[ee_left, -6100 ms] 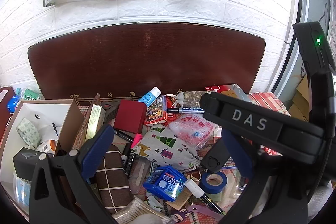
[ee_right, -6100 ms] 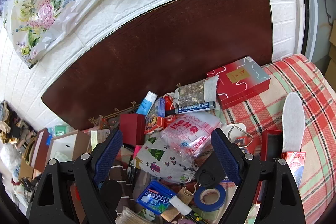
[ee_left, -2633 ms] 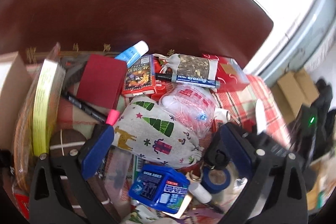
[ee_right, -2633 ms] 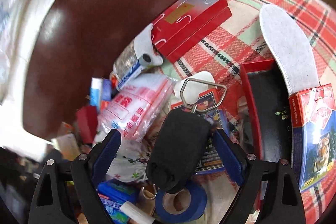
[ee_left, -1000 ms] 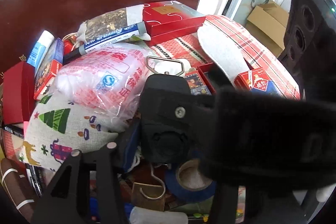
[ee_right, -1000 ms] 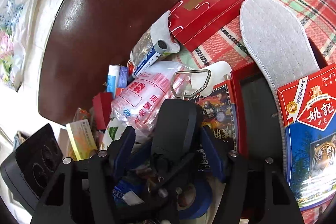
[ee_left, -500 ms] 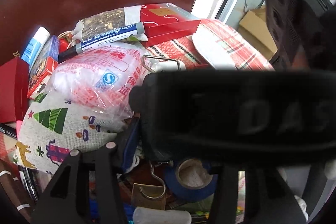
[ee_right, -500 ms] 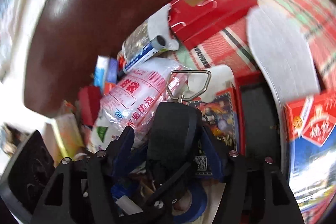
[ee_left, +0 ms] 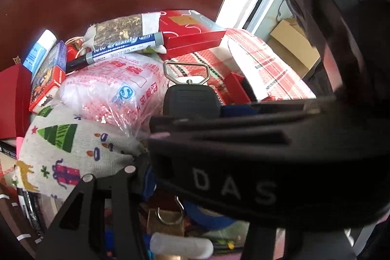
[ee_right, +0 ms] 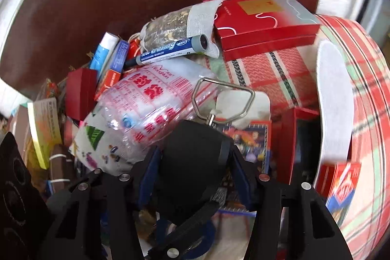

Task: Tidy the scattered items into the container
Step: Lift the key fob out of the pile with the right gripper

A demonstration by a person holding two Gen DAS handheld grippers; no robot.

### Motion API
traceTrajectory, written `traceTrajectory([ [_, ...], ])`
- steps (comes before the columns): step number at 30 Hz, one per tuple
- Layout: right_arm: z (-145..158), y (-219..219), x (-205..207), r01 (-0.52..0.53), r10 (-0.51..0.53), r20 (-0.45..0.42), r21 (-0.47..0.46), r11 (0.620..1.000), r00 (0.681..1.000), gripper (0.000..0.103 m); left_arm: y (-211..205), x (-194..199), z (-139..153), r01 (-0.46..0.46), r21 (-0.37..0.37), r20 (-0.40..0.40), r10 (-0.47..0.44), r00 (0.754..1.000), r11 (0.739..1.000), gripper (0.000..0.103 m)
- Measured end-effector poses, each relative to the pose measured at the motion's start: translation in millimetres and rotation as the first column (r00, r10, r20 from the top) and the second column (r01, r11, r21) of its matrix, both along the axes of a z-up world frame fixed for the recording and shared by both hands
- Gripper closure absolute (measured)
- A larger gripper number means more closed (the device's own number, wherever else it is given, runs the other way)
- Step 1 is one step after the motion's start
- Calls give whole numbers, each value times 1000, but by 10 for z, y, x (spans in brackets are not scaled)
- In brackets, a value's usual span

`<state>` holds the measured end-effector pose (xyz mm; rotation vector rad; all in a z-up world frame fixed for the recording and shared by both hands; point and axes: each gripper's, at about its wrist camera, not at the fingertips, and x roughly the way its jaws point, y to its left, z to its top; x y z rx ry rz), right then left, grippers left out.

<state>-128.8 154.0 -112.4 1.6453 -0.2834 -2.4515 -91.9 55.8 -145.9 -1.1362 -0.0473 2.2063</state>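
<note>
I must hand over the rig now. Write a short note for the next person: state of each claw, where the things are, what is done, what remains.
Right claw: shut on the black scale, its metal ring pointing away.
Left claw: mostly hidden behind the right rig in its own view; its state cannot be told.
Things: the scale sits in the pile beside the pink bag; marker, red box, insole and blue tape lie around it.
Done: scale gripped.
Left: carry the scale to the container, which is out of view, then clear the rest.
</note>
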Motion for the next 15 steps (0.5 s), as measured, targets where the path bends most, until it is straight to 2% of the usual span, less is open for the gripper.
traceTrajectory([
  [2, 97, 29, 103, 25, -25, -20, -19, 999, 999, 49, -42, 44, 95, 10, 30, -13, -10, 1000, 999, 53],
  [8, 708, -72, 384, 10, -8, -138, 16, 1000, 990, 53, -225, 278, 579, 15, 95, -117, -4, 993, 995, 53],
  [15, 1126, -581, 552, -13, 30, -232, 76, 997, 972, 55, -442, 420, 937, -10, 141, -181, 36, 983, 990, 53],
])
